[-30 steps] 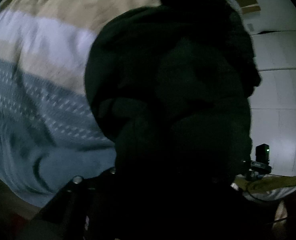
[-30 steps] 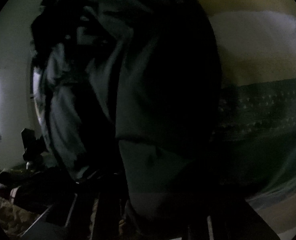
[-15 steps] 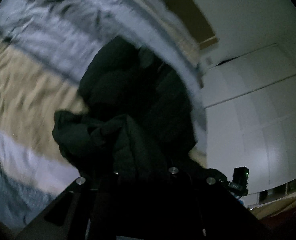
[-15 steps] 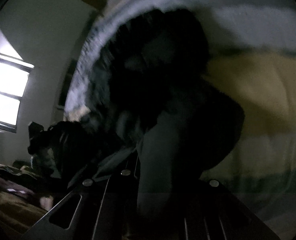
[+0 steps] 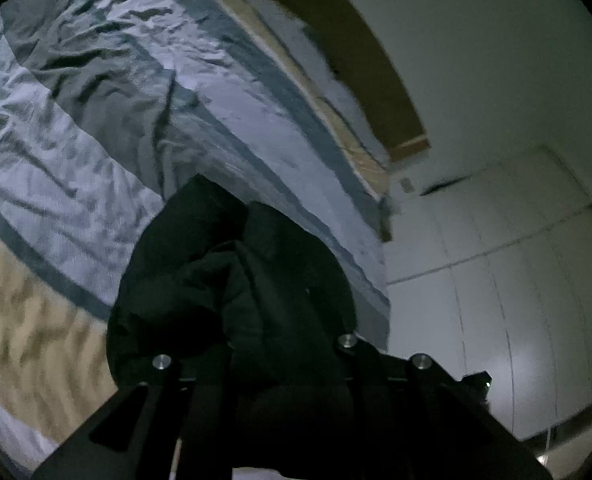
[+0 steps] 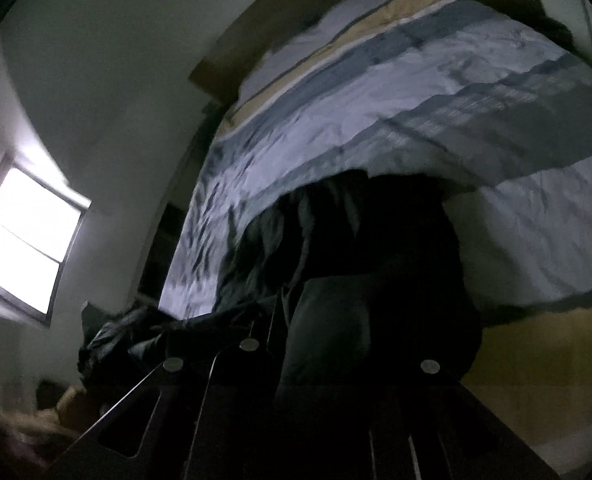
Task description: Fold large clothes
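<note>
Left tool [image 5: 272,344]: pressed together, pinching a bunched edge of a dark jacket [image 5: 232,276]. The fingertips themselves are buried in the cloth, so the exact bite is hidden. Fabric mounds up and over the front of the tool and hangs off it in thick, padded-looking folds.

Right tool [image 6: 335,344]: also pressed together, pinching another part of the same jacket [image 6: 367,264]. Here a smoother grey panel, perhaps the lining, drapes right in front of the tool, with darker creased cloth trailing off to the left in that view.

Both tools point somewhat downward with the garment between them and the bed. Holding it at two points looks meant to let the weight pull the jacket out straight, so it can be spread flat before any fold; that is a guess from the pose.

Beyond the jacket: a bed [image 5: 96,128] with a striped cover in white, blue-grey and tan, wrinkled but otherwise bare where visible. How much of the jacket touches the cover cannot be told; its lower folds are too dark.

Further out: a wooden headboard [image 5: 359,80], pale cupboard doors [image 5: 495,280], and a bright window [image 6: 28,236]. Room is dim; edges are blurred.

Task appears early: nothing folded yet.
</note>
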`<action>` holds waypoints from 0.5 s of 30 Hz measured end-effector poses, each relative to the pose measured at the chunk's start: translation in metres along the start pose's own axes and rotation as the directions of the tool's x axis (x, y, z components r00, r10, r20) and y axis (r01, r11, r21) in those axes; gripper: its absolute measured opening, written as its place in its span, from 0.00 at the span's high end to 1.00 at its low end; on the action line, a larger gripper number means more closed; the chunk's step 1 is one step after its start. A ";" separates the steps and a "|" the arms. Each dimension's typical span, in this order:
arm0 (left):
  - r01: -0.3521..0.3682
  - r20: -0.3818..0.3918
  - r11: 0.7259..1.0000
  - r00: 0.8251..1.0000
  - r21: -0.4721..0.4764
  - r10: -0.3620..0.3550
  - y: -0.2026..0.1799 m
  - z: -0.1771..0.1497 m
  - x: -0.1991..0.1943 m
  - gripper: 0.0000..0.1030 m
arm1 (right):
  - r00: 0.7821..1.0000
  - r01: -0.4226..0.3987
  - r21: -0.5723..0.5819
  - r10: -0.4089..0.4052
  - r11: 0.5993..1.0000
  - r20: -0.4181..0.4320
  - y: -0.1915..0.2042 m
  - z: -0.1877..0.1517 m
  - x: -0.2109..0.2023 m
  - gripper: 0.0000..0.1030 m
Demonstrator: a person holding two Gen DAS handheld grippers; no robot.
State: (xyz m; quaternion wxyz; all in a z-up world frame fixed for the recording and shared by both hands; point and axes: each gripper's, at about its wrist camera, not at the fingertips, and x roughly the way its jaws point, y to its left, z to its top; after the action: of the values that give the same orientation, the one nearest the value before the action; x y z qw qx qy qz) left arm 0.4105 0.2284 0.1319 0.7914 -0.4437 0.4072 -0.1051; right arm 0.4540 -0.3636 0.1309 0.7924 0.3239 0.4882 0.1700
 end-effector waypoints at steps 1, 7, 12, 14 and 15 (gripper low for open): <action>-0.015 0.002 1.000 1.000 -0.015 0.016 0.003 0.011 0.012 0.88 | 0.999 0.031 0.033 -0.031 0.999 0.005 -0.004 0.010 0.011 0.88; -0.166 0.009 0.986 0.986 -0.030 0.166 0.025 0.062 0.087 0.87 | 0.987 0.155 0.156 -0.161 0.975 0.028 -0.038 0.052 0.046 0.84; -0.292 -0.053 0.956 0.956 -0.034 0.290 0.051 0.084 0.159 0.83 | 0.958 0.285 0.207 -0.284 0.936 -0.033 -0.067 0.076 0.103 0.80; -0.308 -0.082 0.950 0.949 -0.041 0.304 0.060 0.088 0.181 0.81 | 0.948 0.317 0.197 -0.311 0.928 -0.063 -0.074 0.079 0.120 0.78; -0.314 -0.098 0.948 0.946 -0.049 0.309 0.065 0.090 0.192 0.80 | 0.944 0.330 0.190 -0.320 0.925 -0.080 -0.078 0.080 0.127 0.76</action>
State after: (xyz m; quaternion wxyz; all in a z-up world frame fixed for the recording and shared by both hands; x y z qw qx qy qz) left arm 0.5889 0.2203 -0.0003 0.7647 -0.3936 0.5100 0.0147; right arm 0.5802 -0.3740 0.0191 0.7610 0.3126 0.5684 -0.0061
